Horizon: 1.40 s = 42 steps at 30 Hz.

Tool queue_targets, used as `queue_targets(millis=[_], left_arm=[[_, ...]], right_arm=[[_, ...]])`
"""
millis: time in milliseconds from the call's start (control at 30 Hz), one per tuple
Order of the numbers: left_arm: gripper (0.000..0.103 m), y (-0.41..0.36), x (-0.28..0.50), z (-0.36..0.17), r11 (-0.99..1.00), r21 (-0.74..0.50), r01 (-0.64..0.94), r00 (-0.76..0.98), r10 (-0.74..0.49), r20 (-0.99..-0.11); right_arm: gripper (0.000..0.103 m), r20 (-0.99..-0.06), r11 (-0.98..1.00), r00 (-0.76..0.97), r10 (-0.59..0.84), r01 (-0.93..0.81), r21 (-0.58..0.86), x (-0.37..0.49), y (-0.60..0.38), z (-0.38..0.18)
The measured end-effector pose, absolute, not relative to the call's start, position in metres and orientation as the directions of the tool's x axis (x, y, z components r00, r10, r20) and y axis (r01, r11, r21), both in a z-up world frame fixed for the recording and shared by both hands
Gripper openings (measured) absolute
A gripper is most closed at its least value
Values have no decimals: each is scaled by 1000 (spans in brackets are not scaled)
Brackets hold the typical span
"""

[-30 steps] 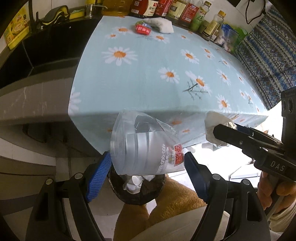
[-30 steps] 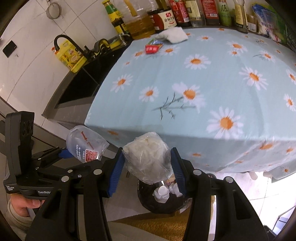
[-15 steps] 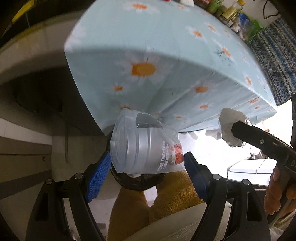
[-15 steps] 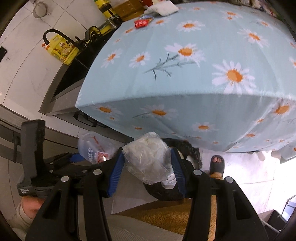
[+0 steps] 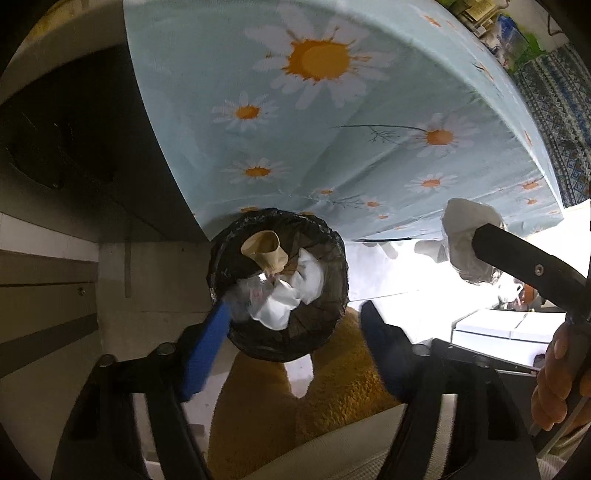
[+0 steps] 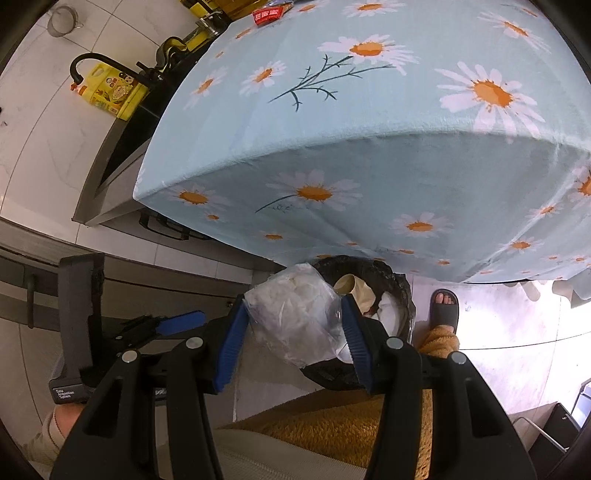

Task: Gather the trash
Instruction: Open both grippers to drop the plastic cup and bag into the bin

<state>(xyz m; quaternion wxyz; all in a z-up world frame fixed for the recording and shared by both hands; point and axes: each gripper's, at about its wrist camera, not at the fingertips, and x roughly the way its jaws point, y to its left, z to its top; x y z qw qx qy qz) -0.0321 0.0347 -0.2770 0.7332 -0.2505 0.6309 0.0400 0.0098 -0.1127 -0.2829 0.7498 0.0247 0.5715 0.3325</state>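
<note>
**Now: left tongs empty over bin, right tongs holding bag**

Down by the floor, left gripper (image 5: 295, 317) is spread wide with nothing between its blue pads, above the black-lined trash bin (image 5: 332, 240). Clear plastic cup (image 5: 255, 291), blurred, seems to lie in the bin among white paper. Right gripper (image 6: 293, 325) clamps a crumpled plastic bag (image 6: 295, 317) just beside the bin rim. Daisy-print tablecloth (image 6: 369, 129) hangs overhead; white tiled wall (image 6: 33, 110), sink faucet (image 6: 88, 62), red wrapper (image 6: 269, 14) on the table's far end.
</note>
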Motion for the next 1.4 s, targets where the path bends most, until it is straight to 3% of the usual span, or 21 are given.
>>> queue_targets(millis=[267,467,1267,1400], left_arm=[[68,37,-30,-276,870,-312,-381,204,-250,-947],[70,40,-31,-277,864,-305,-400,197,-244,-950],[70,46,-27,-249,869,-320,-376,249,-238,-939],[70,49,-26,-233,873,-334,-357,279,-241,-929]], right_arm=[[53,-836,774,126,534,-471,423,9,-111,-281],[65,-828,771,121,548,-455,445,11,-111,-280],[65,-811,782,185,555,-449,433,9,-117,-252],[68,-801,780,203,564,-451,434,7,-120,-239]])
